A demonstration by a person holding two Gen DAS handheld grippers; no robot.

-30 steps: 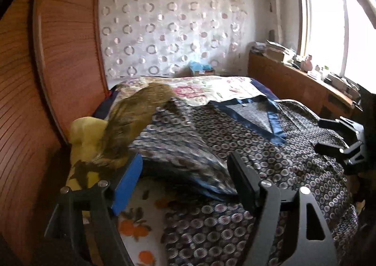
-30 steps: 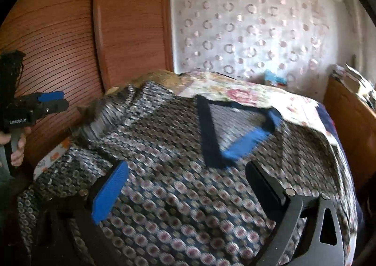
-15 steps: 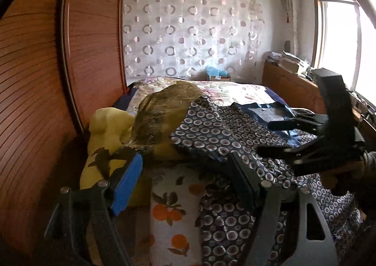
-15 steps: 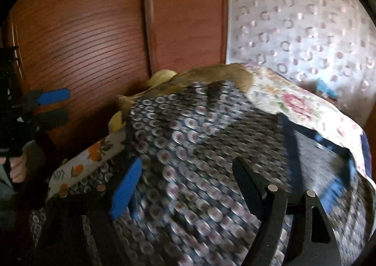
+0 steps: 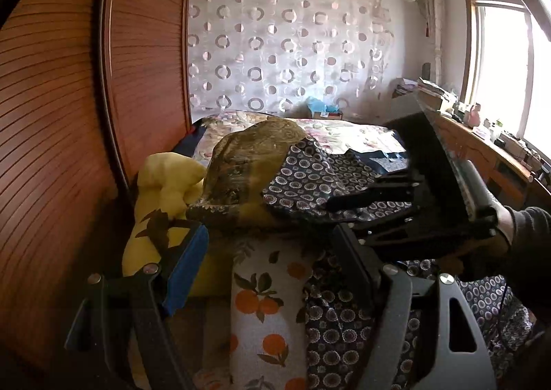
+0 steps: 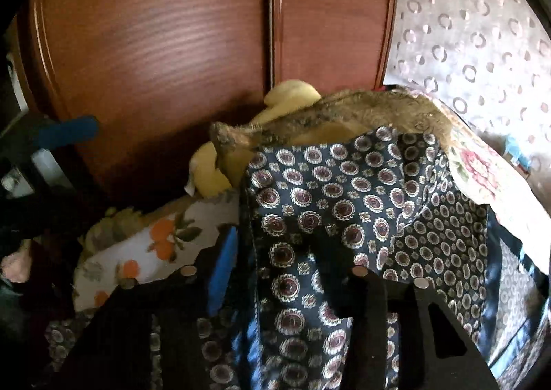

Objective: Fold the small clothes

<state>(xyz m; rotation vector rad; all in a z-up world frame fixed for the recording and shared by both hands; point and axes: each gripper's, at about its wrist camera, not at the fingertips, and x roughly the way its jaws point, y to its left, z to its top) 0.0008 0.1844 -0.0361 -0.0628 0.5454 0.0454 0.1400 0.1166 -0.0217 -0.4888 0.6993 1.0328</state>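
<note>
A dark navy garment with a ring-medallion print (image 6: 344, 190) lies spread over the bed; it also shows in the left wrist view (image 5: 310, 176). My right gripper (image 6: 282, 252) has its jaws open around a raised fold of this garment, blue pad on the left, black finger on the right. In the left wrist view the right gripper (image 5: 347, 214) reaches in from the right over the garment's edge. My left gripper (image 5: 265, 259) is open and empty, held above an orange-print cloth (image 5: 268, 304).
A yellow cloth (image 5: 162, 190) and an olive-brown patterned cloth (image 5: 248, 155) are heaped by the wooden wardrobe doors (image 5: 69, 114). The floral bedspread (image 5: 344, 135) runs to the curtain. A wooden sideboard (image 5: 489, 155) stands under the window at right.
My right gripper has swung left across the garment to its sleeve fold near the wardrobe. My left gripper has pulled back and left, off the garment, over the orange-print cloth.
</note>
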